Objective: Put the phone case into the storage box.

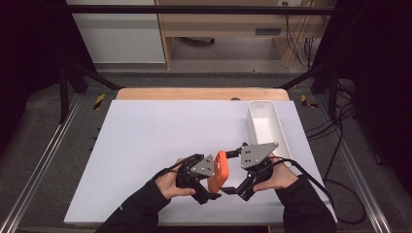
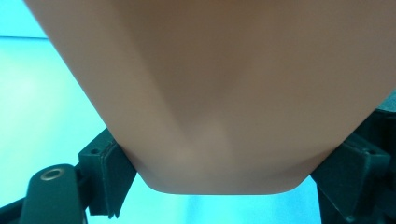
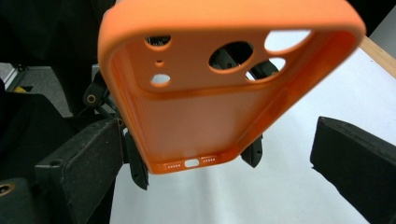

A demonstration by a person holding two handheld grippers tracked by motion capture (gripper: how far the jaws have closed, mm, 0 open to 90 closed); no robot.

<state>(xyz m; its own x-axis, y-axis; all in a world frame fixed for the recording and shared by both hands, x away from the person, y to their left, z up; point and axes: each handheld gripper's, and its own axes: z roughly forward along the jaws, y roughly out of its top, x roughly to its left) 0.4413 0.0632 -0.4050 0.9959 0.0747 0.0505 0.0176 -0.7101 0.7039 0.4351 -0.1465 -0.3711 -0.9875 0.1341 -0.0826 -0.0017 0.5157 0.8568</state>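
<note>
An orange phone case [image 1: 219, 171] is hanging above the white table [image 1: 145, 145] near its front edge, between the two hands. The left gripper [image 1: 206, 191] is clamping the case by its lower end, jaws pressing on both side edges. The right gripper [image 1: 238, 190] is standing just beside the case, its jaws spread wide on either side of it; one seems to be brushing the edge. A white tray [image 1: 257, 127] is sitting at the table's right side, and its inside is looking bare
</note>
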